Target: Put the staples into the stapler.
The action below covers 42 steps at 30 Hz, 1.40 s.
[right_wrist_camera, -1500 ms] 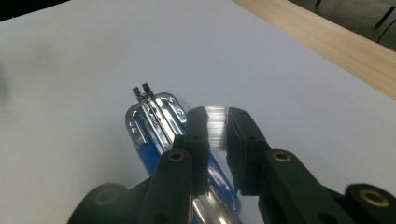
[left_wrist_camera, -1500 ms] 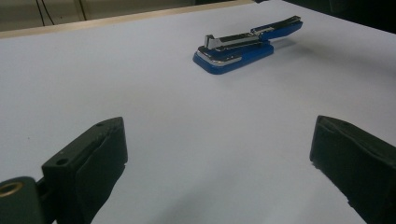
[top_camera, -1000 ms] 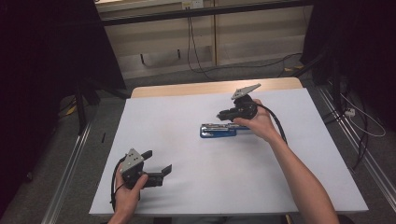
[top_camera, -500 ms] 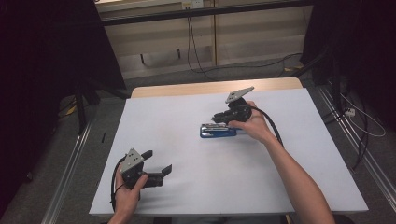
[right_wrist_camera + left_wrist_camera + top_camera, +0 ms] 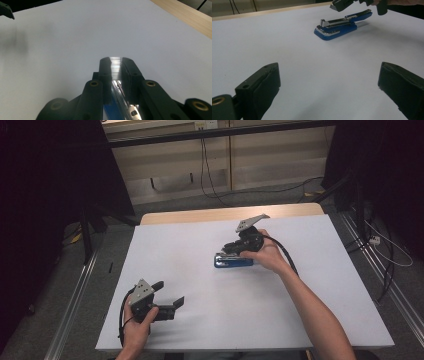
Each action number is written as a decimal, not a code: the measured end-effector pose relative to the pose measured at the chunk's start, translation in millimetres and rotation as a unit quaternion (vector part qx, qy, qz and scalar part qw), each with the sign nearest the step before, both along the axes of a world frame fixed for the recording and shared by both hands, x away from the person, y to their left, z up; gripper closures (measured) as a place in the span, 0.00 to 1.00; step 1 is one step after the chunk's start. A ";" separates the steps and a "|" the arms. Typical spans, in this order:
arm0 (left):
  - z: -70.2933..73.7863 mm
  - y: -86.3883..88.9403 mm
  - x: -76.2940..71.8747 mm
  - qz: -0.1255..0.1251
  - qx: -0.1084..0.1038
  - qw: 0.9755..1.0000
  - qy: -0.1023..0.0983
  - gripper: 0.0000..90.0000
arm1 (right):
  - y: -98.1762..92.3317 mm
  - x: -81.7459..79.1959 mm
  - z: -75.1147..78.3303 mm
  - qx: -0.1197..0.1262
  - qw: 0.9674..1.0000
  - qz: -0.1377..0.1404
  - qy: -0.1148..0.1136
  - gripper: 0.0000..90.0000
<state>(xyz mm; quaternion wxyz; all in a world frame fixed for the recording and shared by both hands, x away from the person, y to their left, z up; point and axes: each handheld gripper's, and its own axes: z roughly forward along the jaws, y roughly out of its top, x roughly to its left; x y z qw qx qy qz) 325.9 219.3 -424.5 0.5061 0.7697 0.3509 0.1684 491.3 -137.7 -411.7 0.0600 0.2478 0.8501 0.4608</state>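
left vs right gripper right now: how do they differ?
Left gripper: jaws wide apart, nothing between them. Right gripper: jaws nearly together, closed on the stapler's metal top. Left sits near the table's front edge; right is mid-table over the stapler. Both are black and hand-held.

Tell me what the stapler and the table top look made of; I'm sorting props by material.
The stapler: blue body, apparently glossy plastic or painted metal, with a bright chrome-like metal top arm that mirrors light. The table top: a matt white sheet, perhaps laminate, over a pale wood-look edge at the far side.
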 end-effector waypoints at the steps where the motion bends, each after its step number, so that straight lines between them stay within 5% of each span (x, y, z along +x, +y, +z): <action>1: 0.0 0.1 0.0 0.000 0.000 1.000 0.000 0.05 | 1.6 0.1 0.1 -0.001 1.000 0.002 -0.002 0.88; 12: 1.1 1.4 -1.0 -0.002 -0.001 1.000 -0.001 0.05 | 13.5 6.3 3.0 -0.020 0.999 0.031 -0.032 0.88; 23: 1.0 1.1 -0.8 -0.004 -0.001 1.000 -0.002 0.05 | 15.8 11.3 -3.3 -0.014 0.998 0.067 -0.016 0.88; 42: 0.5 -0.1 -0.6 -0.009 -0.003 1.000 0.002 0.06 | 14.1 18.7 -6.8 -0.041 0.994 0.096 -0.020 0.88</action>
